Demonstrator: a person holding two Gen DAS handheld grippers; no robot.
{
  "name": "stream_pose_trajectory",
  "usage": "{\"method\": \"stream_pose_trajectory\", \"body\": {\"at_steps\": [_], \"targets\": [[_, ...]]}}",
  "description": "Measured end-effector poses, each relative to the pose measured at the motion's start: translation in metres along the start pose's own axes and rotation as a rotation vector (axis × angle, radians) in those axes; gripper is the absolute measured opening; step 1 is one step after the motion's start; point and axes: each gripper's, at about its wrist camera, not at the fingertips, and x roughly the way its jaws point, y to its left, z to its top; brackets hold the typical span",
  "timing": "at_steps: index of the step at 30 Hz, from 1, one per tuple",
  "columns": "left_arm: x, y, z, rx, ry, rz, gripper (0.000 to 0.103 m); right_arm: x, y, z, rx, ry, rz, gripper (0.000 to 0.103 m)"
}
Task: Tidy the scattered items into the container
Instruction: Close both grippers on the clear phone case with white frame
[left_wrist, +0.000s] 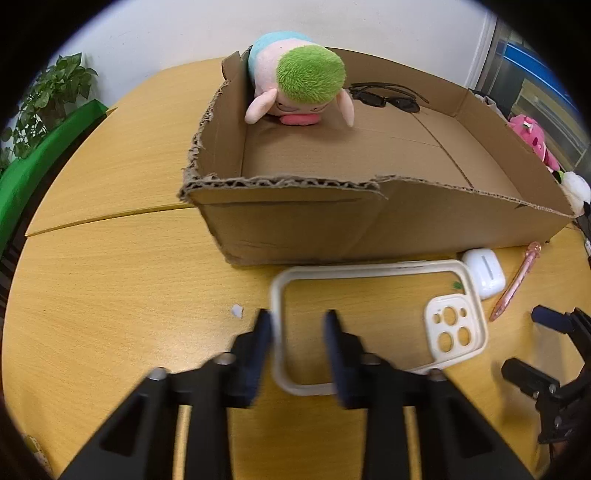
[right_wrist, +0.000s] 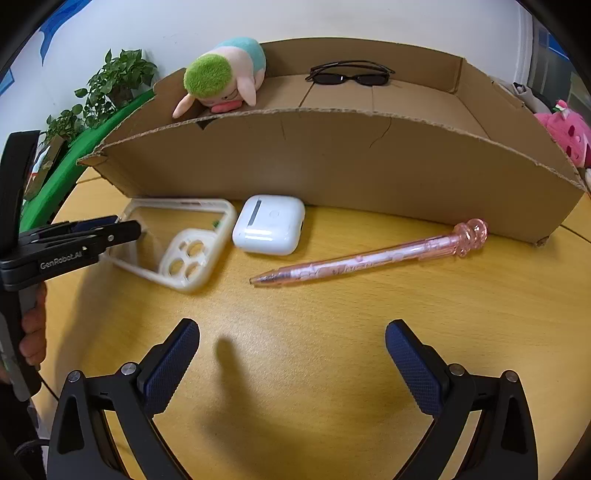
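Note:
A low cardboard box (left_wrist: 295, 225) (right_wrist: 332, 158) stands on the wooden table. Inside lie a plush toy with green hair (left_wrist: 295, 81) (right_wrist: 221, 81) and black sunglasses (left_wrist: 384, 96) (right_wrist: 349, 75). In front of the box lie a cream phone case (left_wrist: 456, 326) (right_wrist: 184, 264), a white earbuds case (left_wrist: 484, 271) (right_wrist: 269, 225) and a pink pen (left_wrist: 515, 282) (right_wrist: 365, 258). My left gripper (left_wrist: 298, 325) (right_wrist: 110, 227) straddles the phone case's left rim, jaws narrowed around it; the case looks tilted up. My right gripper (right_wrist: 291, 343) is open and empty above the table, short of the pen.
A pink plush (left_wrist: 532, 138) (right_wrist: 565, 133) and a white plush (left_wrist: 576, 188) sit right of the box. A potted plant (left_wrist: 51, 99) (right_wrist: 110, 85) and a green object (left_wrist: 44, 158) are at the far left. A paper scrap (left_wrist: 236, 311) lies on the table.

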Motion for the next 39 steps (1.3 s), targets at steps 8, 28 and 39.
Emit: {"method": "stream_pose_trajectory", "body": {"at_steps": [8, 28, 39], "targets": [[-0.01, -0.012, -0.017, 0.044, 0.008, -0.024, 0.006, -0.001, -0.01, 0.001, 0.019, -0.016, 0.002, 0.102], [-0.029, -0.039, -0.047, 0.081, 0.025, -0.016, 0.004, -0.008, 0.031, -0.012, -0.168, -0.011, -0.004, 0.027], [-0.076, -0.053, -0.037, 0.096, -0.078, -0.015, 0.004, -0.034, 0.022, -0.011, -0.132, -0.059, 0.003, 0.012]]}}
